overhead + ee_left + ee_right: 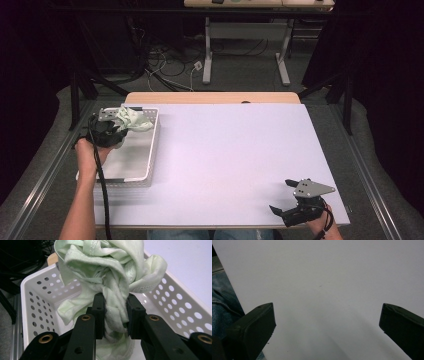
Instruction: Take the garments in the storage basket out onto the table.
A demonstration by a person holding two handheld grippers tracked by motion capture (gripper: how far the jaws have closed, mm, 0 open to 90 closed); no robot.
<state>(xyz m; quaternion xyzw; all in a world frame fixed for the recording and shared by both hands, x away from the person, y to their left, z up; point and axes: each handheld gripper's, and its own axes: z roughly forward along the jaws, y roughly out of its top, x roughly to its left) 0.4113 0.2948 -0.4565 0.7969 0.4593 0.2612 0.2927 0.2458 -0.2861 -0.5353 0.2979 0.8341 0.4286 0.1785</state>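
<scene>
A crumpled pale green cloth (pixel 134 120) hangs over the far end of a white perforated basket (pixel 150 150) at the table's left. My left gripper (pixel 120 125) is shut on it. In the left gripper view the black jaws pinch a twisted part of the cloth (pixel 115 307), and the bunched rest (pixel 105 262) stands above them, over the basket's inside (pixel 37 297). My right gripper (pixel 284 197) rests near the table's front right corner. It is open, jaws wide apart over bare tabletop (pixel 324 290), with nothing between them.
The white table (pixel 235 150) has a wooden strip along its far edge. Cables and a desk frame (pixel 245 45) lie on the floor beyond. Metal rails run along both sides. A person's jeans (pixel 222 307) show past the table's front edge.
</scene>
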